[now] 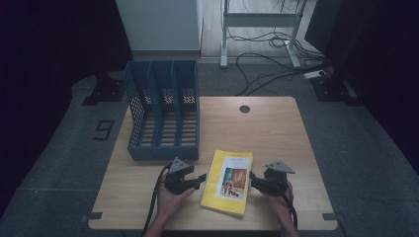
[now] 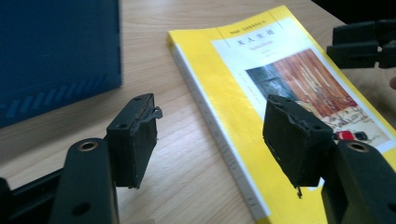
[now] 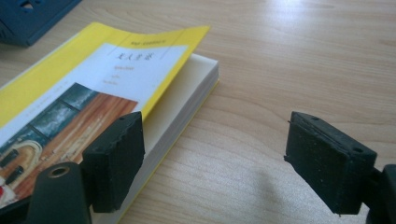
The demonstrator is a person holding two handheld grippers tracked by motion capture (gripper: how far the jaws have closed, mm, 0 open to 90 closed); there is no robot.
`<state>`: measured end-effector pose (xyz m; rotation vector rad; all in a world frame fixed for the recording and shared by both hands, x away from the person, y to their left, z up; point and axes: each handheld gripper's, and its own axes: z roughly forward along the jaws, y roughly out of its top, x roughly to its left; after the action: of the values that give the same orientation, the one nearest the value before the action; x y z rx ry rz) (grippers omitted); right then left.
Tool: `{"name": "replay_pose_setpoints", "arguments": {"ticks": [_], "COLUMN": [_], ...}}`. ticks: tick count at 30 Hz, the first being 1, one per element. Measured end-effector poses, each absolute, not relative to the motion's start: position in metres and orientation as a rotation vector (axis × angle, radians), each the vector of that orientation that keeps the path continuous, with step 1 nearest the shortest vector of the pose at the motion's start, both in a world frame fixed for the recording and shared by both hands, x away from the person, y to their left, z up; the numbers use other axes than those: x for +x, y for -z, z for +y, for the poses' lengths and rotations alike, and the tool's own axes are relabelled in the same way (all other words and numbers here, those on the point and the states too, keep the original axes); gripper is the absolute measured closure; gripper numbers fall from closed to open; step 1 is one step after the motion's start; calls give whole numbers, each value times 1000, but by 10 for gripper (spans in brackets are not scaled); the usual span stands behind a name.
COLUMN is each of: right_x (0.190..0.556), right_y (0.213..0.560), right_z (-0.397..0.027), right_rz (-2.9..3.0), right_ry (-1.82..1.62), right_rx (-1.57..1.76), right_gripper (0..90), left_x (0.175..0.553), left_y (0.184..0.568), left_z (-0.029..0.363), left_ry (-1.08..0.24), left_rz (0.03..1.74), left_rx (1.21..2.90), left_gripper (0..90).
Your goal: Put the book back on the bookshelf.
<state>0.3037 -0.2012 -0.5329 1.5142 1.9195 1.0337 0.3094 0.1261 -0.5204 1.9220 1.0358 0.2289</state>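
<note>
The pale wooden table (image 1: 276,128) carries a blue plastic three-slot file rack (image 1: 163,111) at its far left, slots empty. Nearer the person lies a yellow paperback book (image 1: 228,181), flat, with its cover lifting slightly at the far corner. The left gripper (image 1: 200,179) and right gripper (image 1: 253,180) flank it, jaws wide and holding nothing. The step looks like the approach to a two-sided pickup (probably for the rack); next, each must close on an edge.

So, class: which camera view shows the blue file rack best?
The high view: the whole blue file rack stands upright with three open slots. The left gripper view catches one blue side wall; the right gripper view catches just a blue corner.
</note>
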Motion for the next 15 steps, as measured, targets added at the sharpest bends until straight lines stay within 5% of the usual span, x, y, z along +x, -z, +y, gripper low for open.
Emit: {"name": "replay_pose_setpoints", "arguments": {"ticks": [15], "right_x": [297], "right_y": [526], "right_z": [-207], "right_rz": [1881], "right_ry": [-1075], "right_rx": [1515], "right_gripper": [186], "left_x": [303], "left_y": [535], "left_z": [99], "left_ry": [-169], "left_rz": [981], "left_rx": [2019], "left_gripper": [332]}}
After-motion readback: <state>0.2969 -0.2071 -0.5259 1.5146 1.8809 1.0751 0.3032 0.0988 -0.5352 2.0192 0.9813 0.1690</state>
